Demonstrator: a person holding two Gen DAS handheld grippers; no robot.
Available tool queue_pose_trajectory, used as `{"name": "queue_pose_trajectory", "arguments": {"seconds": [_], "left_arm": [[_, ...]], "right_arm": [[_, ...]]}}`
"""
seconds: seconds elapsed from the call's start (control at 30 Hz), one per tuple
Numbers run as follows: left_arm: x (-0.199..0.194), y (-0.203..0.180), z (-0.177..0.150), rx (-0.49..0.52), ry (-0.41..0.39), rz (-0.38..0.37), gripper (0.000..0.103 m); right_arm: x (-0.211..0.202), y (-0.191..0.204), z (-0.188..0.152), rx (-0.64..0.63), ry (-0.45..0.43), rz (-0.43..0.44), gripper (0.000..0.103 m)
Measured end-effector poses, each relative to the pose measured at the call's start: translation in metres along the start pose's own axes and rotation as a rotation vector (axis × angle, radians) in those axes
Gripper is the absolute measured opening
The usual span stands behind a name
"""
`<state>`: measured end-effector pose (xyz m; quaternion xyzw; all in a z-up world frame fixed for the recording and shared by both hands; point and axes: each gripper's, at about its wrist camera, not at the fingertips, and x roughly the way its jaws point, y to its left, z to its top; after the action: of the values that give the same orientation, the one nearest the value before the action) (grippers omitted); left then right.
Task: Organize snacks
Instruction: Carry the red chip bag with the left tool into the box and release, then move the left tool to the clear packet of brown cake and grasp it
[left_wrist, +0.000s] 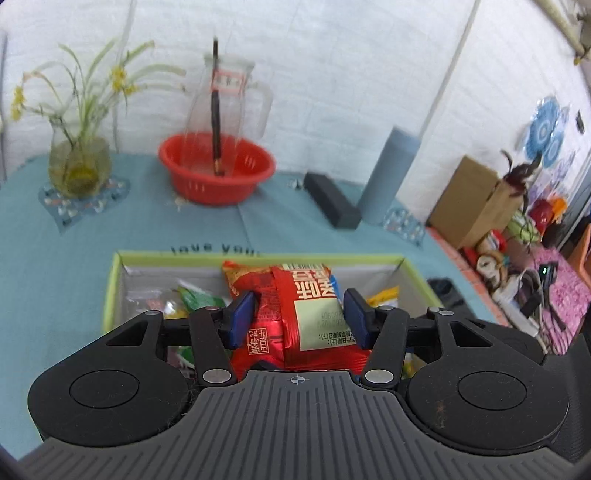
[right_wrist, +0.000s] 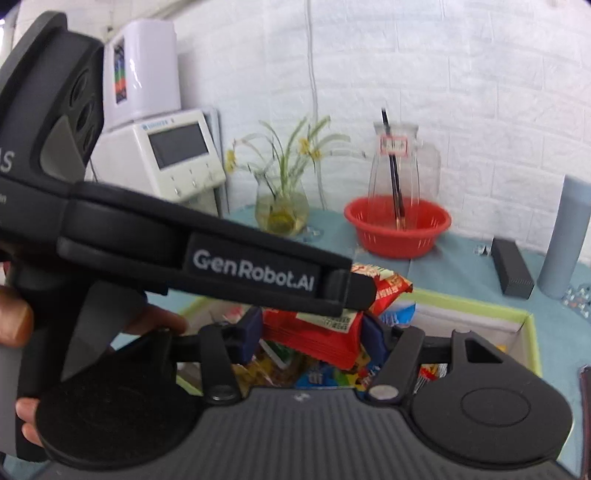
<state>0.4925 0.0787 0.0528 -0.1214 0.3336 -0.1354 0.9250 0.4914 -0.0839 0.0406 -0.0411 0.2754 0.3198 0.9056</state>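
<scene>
Red snack packet (left_wrist: 291, 314) held between both claws above the green-rimmed box (left_wrist: 110, 288) of snacks.

The left claw (left_wrist: 297, 319) grips the packet, its blue pads against the packet's sides; in the right wrist view the right claw (right_wrist: 314, 339) also has the packet (right_wrist: 314, 336) pinched between its blue pads, with the left gripper's black body crossing just over it; fingers of a hand (right_wrist: 155, 321) show behind; the box (right_wrist: 532, 332) sits on the teal-covered counter (left_wrist: 55, 258); farther back stand a red basket (left_wrist: 218, 173) holding a glass jug (left_wrist: 229, 96), and a vase of yellow flowers (left_wrist: 79, 166).
</scene>
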Motion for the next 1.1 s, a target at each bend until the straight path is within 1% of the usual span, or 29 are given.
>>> {"name": "queue_pose_trajectory", "arguments": {"seconds": [0.07,0.1,0.13,0.2,0.23,0.27,0.3,0.4,0.5,0.57,0.67,0.73,0.77,0.83,0.87,0.9,0.97,1.03,1.1], "left_arm": [[0.004,0.006,-0.007,-0.021,0.009,-0.023,0.049],[0.001,0.006,-0.009,-0.036,0.005,-0.038,0.049],[-0.003,0.005,-0.008,-0.042,-0.001,-0.039,0.049],[-0.02,-0.001,-0.007,-0.037,-0.035,-0.031,0.052],[-0.03,-0.006,-0.007,-0.027,-0.059,-0.033,0.054],[-0.043,-0.013,-0.007,-0.014,-0.084,-0.035,0.057],[-0.054,-0.02,-0.008,-0.003,-0.103,-0.038,0.061],[-0.085,-0.042,-0.02,0.027,-0.142,-0.056,0.066],[-0.107,-0.064,-0.046,0.042,-0.133,-0.095,0.071],[-0.114,-0.079,-0.072,0.05,-0.105,-0.127,0.072],[-0.112,-0.098,-0.112,0.055,-0.025,-0.173,0.072],[-0.104,-0.109,-0.142,0.04,0.041,-0.21,0.07],[-0.098,-0.114,-0.153,0.025,0.076,-0.233,0.066],[-0.082,-0.122,-0.167,-0.005,0.152,-0.266,0.057],[-0.075,-0.126,-0.17,-0.013,0.183,-0.268,0.05],[-0.068,-0.131,-0.17,-0.016,0.206,-0.268,0.049],[-0.062,-0.135,-0.171,-0.029,0.223,-0.263,0.049],[-0.057,-0.135,-0.171,-0.055,0.227,-0.261,0.049],[-0.049,-0.133,-0.17,-0.083,0.238,-0.25,0.048]], "right_arm": [[0.004,-0.002,-0.008,-0.019,-0.002,-0.021,0.071],[0.0,0.0,-0.009,-0.021,-0.003,-0.024,0.073],[-0.007,0.001,-0.009,-0.007,-0.01,-0.016,0.079],[-0.028,0.003,-0.007,0.005,-0.047,-0.01,0.081],[-0.041,0.006,-0.007,-0.005,-0.068,-0.02,0.086],[-0.056,0.009,-0.008,-0.02,-0.095,-0.043,0.093],[-0.071,0.013,-0.011,-0.037,-0.12,-0.058,0.094],[-0.118,0.021,-0.029,-0.038,-0.159,-0.091,0.093],[-0.157,0.024,-0.061,-0.005,-0.161,-0.131,0.093],[-0.181,0.023,-0.089,0.047,-0.145,-0.165,0.093],[-0.208,0.02,-0.138,0.129,-0.091,-0.233,0.093],[-0.225,0.018,-0.171,0.171,-0.042,-0.286,0.093],[-0.23,0.016,-0.184,0.2,-0.028,-0.305,0.093],[-0.237,0.011,-0.204,0.248,-0.011,-0.291,0.093],[-0.237,0.009,-0.208,0.258,-0.006,-0.288,0.093],[-0.238,0.008,-0.208,0.25,-0.005,-0.293,0.093],[-0.235,0.006,-0.202,0.212,-0.006,-0.299,0.093],[-0.23,0.005,-0.194,0.179,-0.012,-0.269,0.093],[-0.215,0.0,-0.184,0.159,0.001,-0.221,0.093]]}}
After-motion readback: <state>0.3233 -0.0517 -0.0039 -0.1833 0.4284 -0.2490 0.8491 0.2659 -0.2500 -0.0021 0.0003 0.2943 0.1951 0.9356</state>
